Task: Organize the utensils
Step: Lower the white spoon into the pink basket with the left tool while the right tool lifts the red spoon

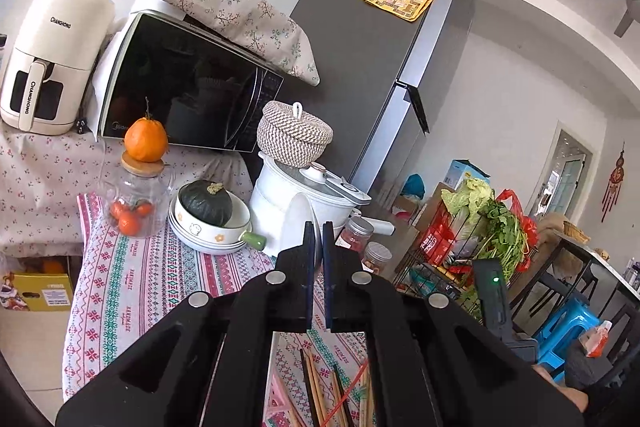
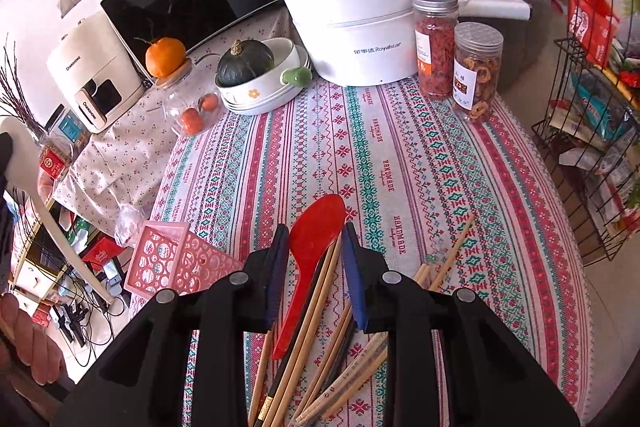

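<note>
Chopsticks and red spoon show between parted right claw; left claw shut, perhaps pinching white spoon.

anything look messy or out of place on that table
Yes. The pink basket lies tipped on its side at the table's left edge, holding nothing. The chopsticks are strewn loose and crisscrossed on the tablecloth, with the red spoon lying among them.

Bright soft daylight, sharp focus, strong fisheye bending, dark vignetted corners
</note>
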Demonstrator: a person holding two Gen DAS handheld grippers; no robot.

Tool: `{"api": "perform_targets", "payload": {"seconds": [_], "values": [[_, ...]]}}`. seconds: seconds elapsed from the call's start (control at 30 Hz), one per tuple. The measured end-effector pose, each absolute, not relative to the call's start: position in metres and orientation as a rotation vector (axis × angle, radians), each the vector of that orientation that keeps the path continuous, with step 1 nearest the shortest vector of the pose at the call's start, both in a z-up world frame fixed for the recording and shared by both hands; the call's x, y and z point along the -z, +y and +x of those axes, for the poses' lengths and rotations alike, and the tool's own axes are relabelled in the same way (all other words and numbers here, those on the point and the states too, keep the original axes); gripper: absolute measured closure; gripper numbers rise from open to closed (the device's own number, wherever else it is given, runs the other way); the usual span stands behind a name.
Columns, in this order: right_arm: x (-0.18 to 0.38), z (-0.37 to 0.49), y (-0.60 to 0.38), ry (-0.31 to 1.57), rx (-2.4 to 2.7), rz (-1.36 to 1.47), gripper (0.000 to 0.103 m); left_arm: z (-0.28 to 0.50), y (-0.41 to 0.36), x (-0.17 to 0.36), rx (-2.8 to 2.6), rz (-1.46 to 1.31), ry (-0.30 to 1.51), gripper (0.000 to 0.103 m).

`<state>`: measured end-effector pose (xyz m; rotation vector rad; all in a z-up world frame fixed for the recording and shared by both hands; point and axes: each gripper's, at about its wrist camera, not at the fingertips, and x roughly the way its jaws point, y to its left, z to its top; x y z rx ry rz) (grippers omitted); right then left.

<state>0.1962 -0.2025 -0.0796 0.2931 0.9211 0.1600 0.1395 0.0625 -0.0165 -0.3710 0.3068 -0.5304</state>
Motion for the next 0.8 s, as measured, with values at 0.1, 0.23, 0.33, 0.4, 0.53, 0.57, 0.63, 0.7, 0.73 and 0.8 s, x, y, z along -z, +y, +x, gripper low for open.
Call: {"api": "perform_targets", "payload": {"seconds": [0.1, 0.23, 0.33, 0.4, 0.53, 0.57, 0.63, 0.7, 0.73, 0.8], "values": [[0.074, 0.193, -0.209, 0.901, -0.162, 0.291, 0.095, 0.149, 0.058, 0.033, 0.519, -0.36, 0.307, 0.1], [0.075, 0.193, -0.206, 0.904, -0.183, 0.275, 0.095, 0.159, 0.055, 0.045, 0.512, -0.324, 0.314, 0.1], [0.079, 0.195, -0.208, 0.924, -0.188, 0.301, 0.095, 0.163, 0.052, 0.049, 0.507, -0.302, 0.324, 0.1], [0.083, 0.199, -0.216, 0.944, -0.182, 0.338, 0.091, 0.162, 0.054, 0.046, 0.517, -0.322, 0.319, 0.1], [0.099, 0.211, -0.231, 1.002, -0.138, 0.377, 0.063, 0.159, 0.054, 0.035, 0.529, -0.318, 0.295, 0.1], [0.106, 0.217, -0.233, 1.024, -0.124, 0.373, 0.06, 0.159, 0.054, 0.033, 0.531, -0.321, 0.29, 0.1], [0.126, 0.231, -0.238, 1.091, -0.087, 0.391, 0.059, 0.158, 0.055, 0.03, 0.531, -0.328, 0.278, 0.1], [0.149, 0.244, -0.242, 1.157, -0.04, 0.417, 0.059, 0.158, 0.055, 0.029, 0.533, -0.332, 0.271, 0.1], [0.159, 0.249, -0.242, 1.177, -0.019, 0.416, 0.059, 0.158, 0.055, 0.029, 0.535, -0.336, 0.268, 0.1], [0.173, 0.259, -0.241, 1.207, 0.029, 0.384, 0.059, 0.159, 0.056, 0.031, 0.534, -0.337, 0.264, 0.1]]}}
